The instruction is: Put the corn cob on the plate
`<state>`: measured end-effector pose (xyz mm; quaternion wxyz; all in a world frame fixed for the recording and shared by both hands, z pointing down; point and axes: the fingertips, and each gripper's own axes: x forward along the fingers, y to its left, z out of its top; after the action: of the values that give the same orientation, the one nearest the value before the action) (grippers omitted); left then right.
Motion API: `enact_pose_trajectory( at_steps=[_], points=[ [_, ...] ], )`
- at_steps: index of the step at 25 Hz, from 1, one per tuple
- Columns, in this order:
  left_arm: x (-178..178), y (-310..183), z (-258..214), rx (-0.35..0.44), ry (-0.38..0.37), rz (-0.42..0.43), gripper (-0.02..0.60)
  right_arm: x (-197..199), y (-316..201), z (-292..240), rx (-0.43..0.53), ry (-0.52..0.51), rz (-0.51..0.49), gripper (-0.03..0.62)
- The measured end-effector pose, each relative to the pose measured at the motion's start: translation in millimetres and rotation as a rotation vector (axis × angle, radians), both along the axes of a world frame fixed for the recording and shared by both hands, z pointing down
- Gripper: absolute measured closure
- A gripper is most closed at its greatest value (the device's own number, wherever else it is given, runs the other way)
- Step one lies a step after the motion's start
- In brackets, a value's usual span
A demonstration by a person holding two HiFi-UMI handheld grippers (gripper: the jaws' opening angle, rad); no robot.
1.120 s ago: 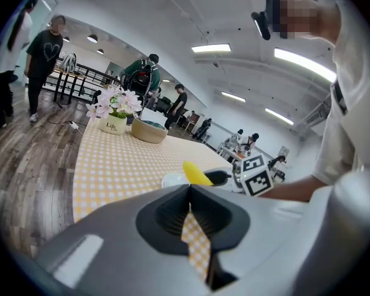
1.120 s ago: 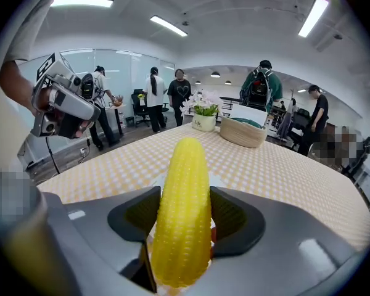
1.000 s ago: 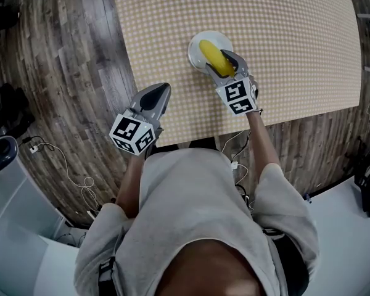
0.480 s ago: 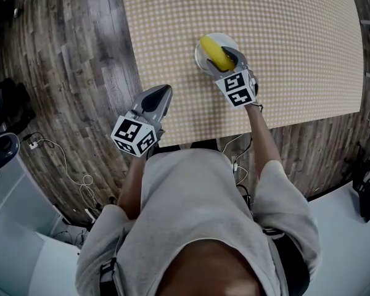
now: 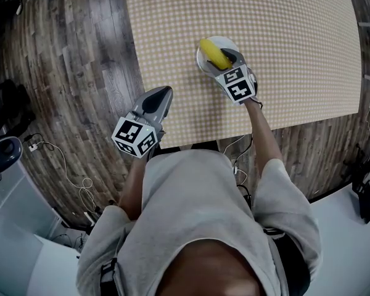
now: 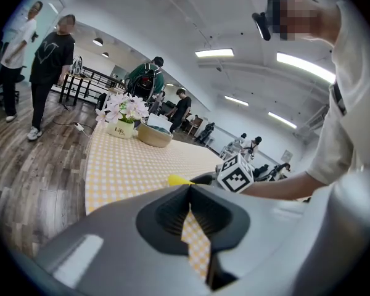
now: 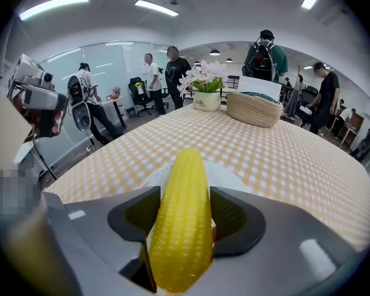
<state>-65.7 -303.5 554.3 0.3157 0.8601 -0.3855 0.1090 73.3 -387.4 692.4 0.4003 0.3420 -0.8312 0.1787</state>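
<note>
Over the checked table [image 5: 296, 54], we are gripping the corn cob [image 5: 213, 52] in our right gripper [image 5: 224, 59] above the plate [image 5: 233, 43]. Our left gripper [image 5: 163, 95] is hanging closed and empty.

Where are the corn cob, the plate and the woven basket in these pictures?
corn cob [image 7: 182, 227], right gripper view, middle of its kernels
plate [image 5: 230, 44], head view, bare white rim
woven basket [image 7: 254, 110], right gripper view, front wall
</note>
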Motion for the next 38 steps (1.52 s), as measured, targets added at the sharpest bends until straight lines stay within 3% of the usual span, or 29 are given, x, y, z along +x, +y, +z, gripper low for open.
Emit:
enact_pose_trajectory(
  at_steps=[7, 12, 16, 21, 24, 31, 33, 38],
  points=[
    [-3.6, 0.0, -5.9, 0.013, -0.004, -0.007, 0.574, 1.1, -0.7, -0.6, 0.003, 0.015, -0.009, 0.336],
    [-5.5, 1.7, -10.1, 0.018, -0.003, -0.011, 0.574, 1.0, -2.7, -8.6, 0.064, 0.035, -0.023, 0.324],
    [-6.2, 4.1, -10.7, 0.022, -0.001, -0.007, 0.574, -5.8, -5.7, -16.2, 0.076, -0.006, -0.023, 0.282],
    [-1.9, 7.4, -11.3, 0.024, 0.0, -0.004, 0.574, -2.6, -2.9, -18.9, 0.082, -0.002, -0.02, 0.291],
    [-2.9, 9.3, -12.3, 0.026, -0.003, -0.005, 0.574, 0.9, -4.4, -28.9, 0.13, -0.002, 0.006, 0.331],
    [-1.4, 16.3, -19.4, 0.043, -0.006, -0.008, 0.574, 18.3, -10.5, -59.4, 0.27, -0.013, 0.122, 0.563],
    [-0.2, 20.2, -20.3, 0.043, -0.007, -0.007, 0.574, 21.1, -7.1, -60.0, 0.278, -0.023, 0.139, 0.594],
    [1.0, 27.3, -18.4, 0.042, -0.011, -0.004, 0.574, 25.6, -1.4, -65.6, 0.314, -0.025, 0.186, 0.594]
  ],
)
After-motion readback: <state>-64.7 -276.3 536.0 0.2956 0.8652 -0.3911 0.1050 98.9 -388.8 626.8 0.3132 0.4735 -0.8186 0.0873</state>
